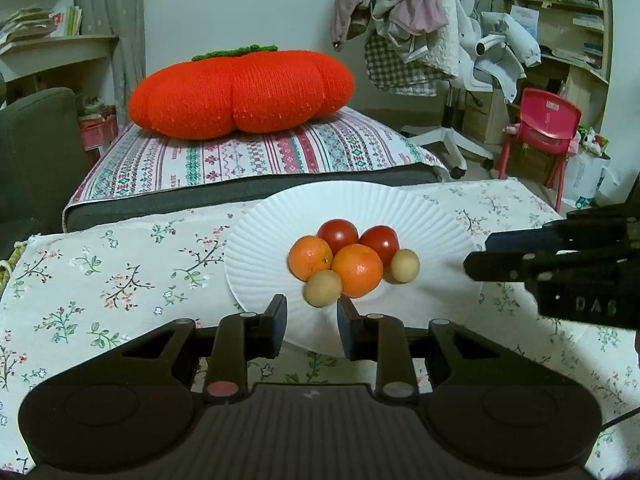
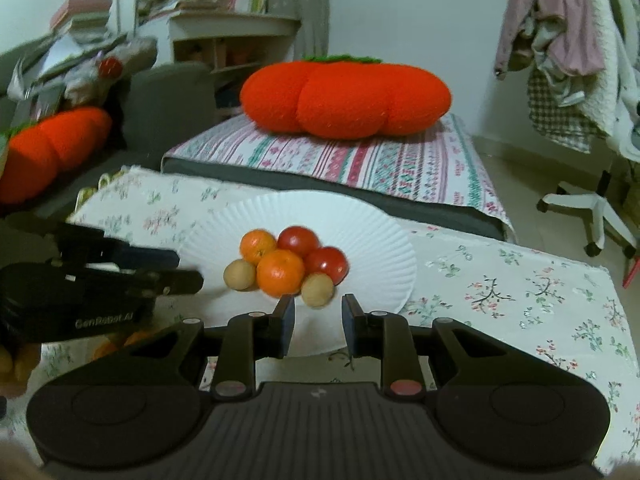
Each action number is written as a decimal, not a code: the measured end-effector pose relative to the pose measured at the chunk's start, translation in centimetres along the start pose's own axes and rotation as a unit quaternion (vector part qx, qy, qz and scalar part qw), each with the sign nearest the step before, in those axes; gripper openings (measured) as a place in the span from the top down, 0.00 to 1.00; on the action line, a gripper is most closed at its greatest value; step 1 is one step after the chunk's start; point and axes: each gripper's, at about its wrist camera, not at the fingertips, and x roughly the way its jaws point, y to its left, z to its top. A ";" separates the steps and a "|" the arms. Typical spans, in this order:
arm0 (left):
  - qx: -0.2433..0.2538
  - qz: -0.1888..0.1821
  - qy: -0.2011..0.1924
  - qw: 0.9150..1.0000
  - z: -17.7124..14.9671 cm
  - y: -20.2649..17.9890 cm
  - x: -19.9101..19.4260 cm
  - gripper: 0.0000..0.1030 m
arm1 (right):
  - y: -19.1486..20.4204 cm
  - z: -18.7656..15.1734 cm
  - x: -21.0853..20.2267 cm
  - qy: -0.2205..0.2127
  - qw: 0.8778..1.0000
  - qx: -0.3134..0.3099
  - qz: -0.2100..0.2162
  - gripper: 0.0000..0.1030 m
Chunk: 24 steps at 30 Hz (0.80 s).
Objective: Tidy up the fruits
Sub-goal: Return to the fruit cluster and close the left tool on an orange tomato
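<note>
A white fluted plate (image 1: 260, 248) (image 2: 360, 220) on the floral cloth holds a tight heap of fruit: two red tomatoes (image 1: 338, 234) (image 2: 298, 240), two oranges (image 1: 357, 270) (image 2: 280, 272) and two small tan round fruits (image 1: 322, 288) (image 2: 317, 289). My left gripper (image 1: 312, 304) (image 2: 188, 268) hovers at the plate's near edge, just short of the nearest tan fruit, its jaws narrow and empty. My right gripper (image 2: 317, 302) (image 1: 478, 254) comes in from the plate's right side, also narrow and empty, close to the other tan fruit.
The floral tablecloth (image 1: 120, 272) covers the surface around the plate. Behind it, a big orange knitted cushion (image 1: 240, 92) lies on a striped mattress (image 1: 248, 156). A clothes-draped white chair (image 1: 440, 40) and a red child's chair (image 1: 548, 120) stand at the right.
</note>
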 end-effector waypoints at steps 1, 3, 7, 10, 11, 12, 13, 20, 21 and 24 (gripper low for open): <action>-0.003 0.000 -0.001 1.000 0.1 0.1 -0.1 0.96 | -0.2 0.1 -0.2 -0.003 1.000 0.005 -0.001 0.77; -0.012 -0.002 -0.003 1.000 0.3 0.5 -0.5 0.95 | -0.4 0.1 -0.3 -0.006 1.000 0.011 -0.002 0.76; -0.031 0.001 -0.008 0.999 0.8 1.5 -1.2 0.95 | -0.9 0.3 -0.6 -0.012 1.000 0.022 -0.001 0.75; -0.050 0.003 -0.008 0.999 1.0 2.4 -1.6 0.95 | -1.2 0.3 -0.9 -0.016 0.999 0.031 0.000 0.68; -0.055 0.004 -0.007 0.998 1.0 2.6 -1.7 0.95 | -1.3 0.3 -1.0 -0.016 0.999 0.034 0.000 0.64; -0.060 0.005 -0.006 0.998 1.0 2.9 -1.9 0.94 | -1.4 0.3 -1.1 -0.016 0.999 0.037 0.000 0.60; -0.064 0.005 -0.005 0.998 1.0 3.1 -2.0 0.93 | -1.5 0.3 -1.2 -0.017 0.999 0.040 0.000 0.56; -0.079 0.019 0.001 0.997 0.7 4.3 -3.3 0.80 | -2.1 0.4 -2.2 -0.031 0.997 0.073 0.003 0.27; -0.081 0.019 0.003 0.997 0.6 4.5 -3.5 0.77 | -2.0 0.4 -2.3 -0.032 0.997 0.075 0.004 0.25; -0.081 0.029 0.010 0.996 0.5 4.8 -3.9 0.70 | -1.6 0.3 -2.6 -0.032 0.997 0.068 0.012 0.23</action>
